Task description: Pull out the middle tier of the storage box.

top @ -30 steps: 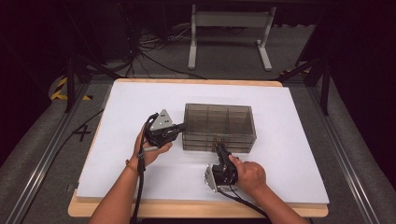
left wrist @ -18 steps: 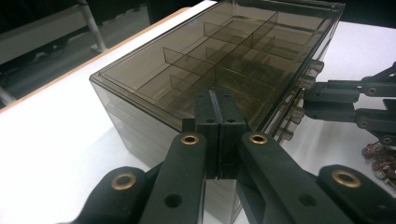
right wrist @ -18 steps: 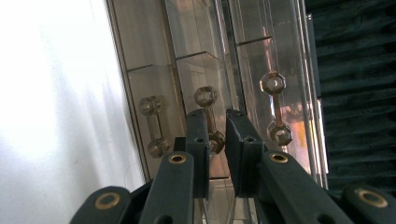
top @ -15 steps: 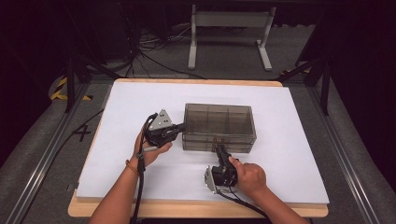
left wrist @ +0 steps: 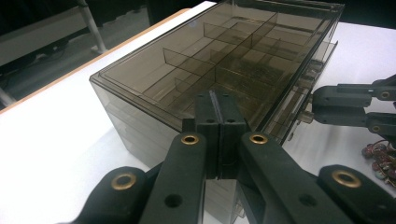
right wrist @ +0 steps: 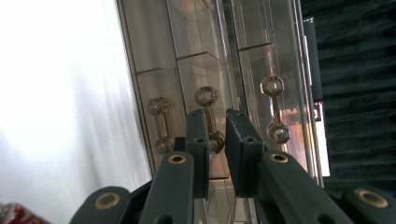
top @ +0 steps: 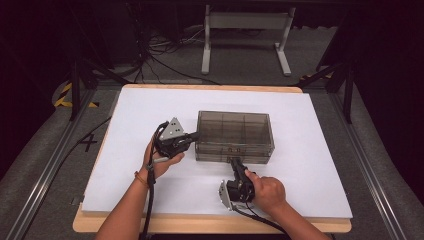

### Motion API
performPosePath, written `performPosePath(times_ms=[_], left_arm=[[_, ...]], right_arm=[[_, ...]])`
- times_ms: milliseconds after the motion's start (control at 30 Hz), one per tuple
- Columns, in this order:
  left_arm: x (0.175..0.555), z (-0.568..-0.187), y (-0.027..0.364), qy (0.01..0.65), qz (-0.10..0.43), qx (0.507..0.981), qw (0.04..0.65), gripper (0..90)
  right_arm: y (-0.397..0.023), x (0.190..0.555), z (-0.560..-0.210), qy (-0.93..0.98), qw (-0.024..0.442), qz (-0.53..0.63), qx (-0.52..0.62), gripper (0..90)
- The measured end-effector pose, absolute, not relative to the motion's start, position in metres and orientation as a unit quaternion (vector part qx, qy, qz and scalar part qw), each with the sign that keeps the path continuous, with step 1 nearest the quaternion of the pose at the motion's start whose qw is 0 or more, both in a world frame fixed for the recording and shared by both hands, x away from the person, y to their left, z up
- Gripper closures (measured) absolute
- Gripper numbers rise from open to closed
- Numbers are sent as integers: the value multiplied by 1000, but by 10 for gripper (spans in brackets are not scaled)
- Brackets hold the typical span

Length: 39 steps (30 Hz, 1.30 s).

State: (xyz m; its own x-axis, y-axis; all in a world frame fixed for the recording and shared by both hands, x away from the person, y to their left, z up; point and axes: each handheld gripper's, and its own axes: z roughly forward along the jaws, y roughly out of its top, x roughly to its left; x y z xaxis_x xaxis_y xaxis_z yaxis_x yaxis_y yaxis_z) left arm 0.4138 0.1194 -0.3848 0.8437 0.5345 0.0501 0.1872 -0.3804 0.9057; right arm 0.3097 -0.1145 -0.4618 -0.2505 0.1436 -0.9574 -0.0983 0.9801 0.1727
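1. The smoky plastic drawer box (top: 235,136) looks light, stiff and slick, so it probably slides easily; the small drawer handle (right wrist: 208,119) is my hold.
2. Box sits mid-counter (top: 150,105), see-through with dividers.
3. My left tongs (top: 192,136), closed on nothing, brace its 9 o'clock end; my right tongs (top: 234,162) pinch the handle at 6 o'clock.

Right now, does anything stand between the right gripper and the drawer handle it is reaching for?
Nothing visible does. The right gripper has its jaws either side of the middle handle on the smoky drawer box, with no other object between.
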Motion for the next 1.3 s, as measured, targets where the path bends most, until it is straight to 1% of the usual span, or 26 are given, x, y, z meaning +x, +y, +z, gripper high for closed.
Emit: performPosePath(times_ms=[433,467,500,533,567,600,700,767,800,867,967,1033,1067,1133,1200,1233,1300], left_arm=[[413,-385,119,222,172,813,510,898],[413,-385,119,222,173,813,509,899],[413,-384,119,219,175,816,506,898],[411,-382,119,219,182,818,500,834],[409,-381,119,219,187,820,494,834],[406,-377,121,209,177,818,505,768],[401,-370,124,208,189,812,512,763],[393,-363,128,205,190,802,528,713],[389,-361,130,201,197,801,527,689],[383,-359,132,197,211,802,522,635],[378,-358,135,194,215,805,518,608],[375,-361,136,192,218,811,508,580],[373,-363,136,187,229,818,494,557],[369,-369,137,190,231,825,479,480],[367,-376,138,194,226,827,476,432],[367,-376,138,194,226,827,476,419],[365,-385,138,194,219,833,470,416]], right_arm=[[-117,306,-459,791,602,108,16,802],[-117,306,-459,793,599,110,16,794],[-118,306,-458,796,594,116,18,767],[-120,306,-456,804,581,125,13,706],[-120,306,-456,804,581,125,13,706],[-124,302,-449,814,557,162,13,678],[-127,298,-441,818,543,190,23,664],[-132,295,-433,821,524,222,41,657],[-137,295,-428,827,506,238,49,655],[-146,295,-420,830,487,261,76,645],[-163,298,-408,830,459,298,109,620],[-176,301,-400,828,441,321,131,602],[-182,303,-396,824,434,333,146,596],[-195,306,-388,820,417,356,165,574],[-209,309,-382,814,405,376,180,552],[-209,309,-382,814,405,376,180,552],[-221,312,-379,811,390,389,195,535]])
